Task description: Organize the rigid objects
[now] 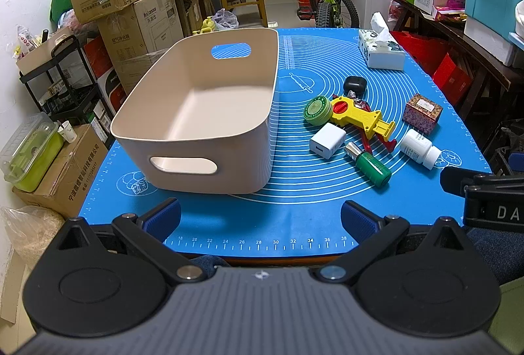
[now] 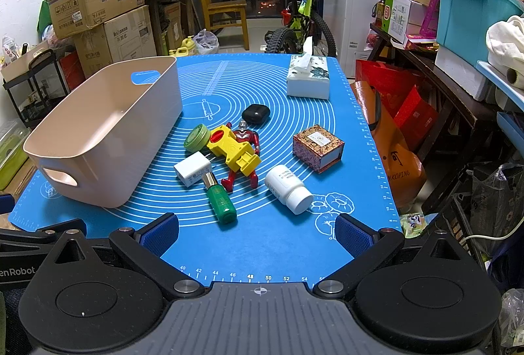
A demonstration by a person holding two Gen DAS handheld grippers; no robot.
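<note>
An empty beige bin (image 1: 196,112) (image 2: 108,132) stands on the left of the blue mat (image 1: 262,224) (image 2: 262,243). To its right lie a green round tin (image 2: 197,138), a yellow toy (image 2: 234,151) over a red figure (image 2: 244,178), a white charger (image 2: 191,168), a green bottle (image 2: 221,199), a white pill bottle (image 2: 288,189), a patterned box (image 2: 317,148) and a black case (image 2: 256,114). My left gripper (image 1: 260,217) is open and empty at the mat's near edge. My right gripper (image 2: 257,232) is open and empty, just short of the green bottle.
A tissue box (image 2: 308,76) stands at the mat's far right. Cardboard boxes (image 2: 95,4) are stacked left of the table, a bicycle (image 2: 301,17) and chair (image 2: 226,10) behind it, and cluttered shelves (image 2: 458,37) on the right.
</note>
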